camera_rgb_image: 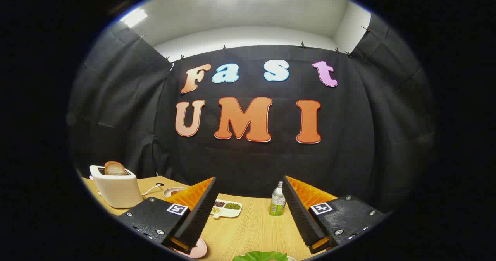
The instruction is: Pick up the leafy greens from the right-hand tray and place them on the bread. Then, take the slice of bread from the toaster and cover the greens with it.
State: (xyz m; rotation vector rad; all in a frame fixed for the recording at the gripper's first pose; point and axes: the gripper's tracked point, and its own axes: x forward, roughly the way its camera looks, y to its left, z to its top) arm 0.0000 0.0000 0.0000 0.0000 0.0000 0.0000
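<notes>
1. While the gripper (248, 210) hangs above the desk (252, 226), its two fingers stand wide apart with bare wood between them and nothing in their hold.
2. The leafy greens (260, 256) lie at the desk's near edge, low between the fingers and just short of them; whether they sit in a tray cannot be told, though a pale rim shows at their right side.
3. A slice of bread (114, 168) stands upright in the slot of the cream toaster (117, 189), which sits at the desk's far left corner, well apart from the greens.
4. A divided white dish (226, 209) with small heaps of beans rests near the desk's far edge, just ahead of the left finger.
5. A small bottle (277, 200) stands upright near the far edge, beside the right finger's tip.
6. A pink plate (197, 249) peeks out under the left finger, near the desk's front edge; another small plate (173, 191) lies just right of the toaster.
</notes>
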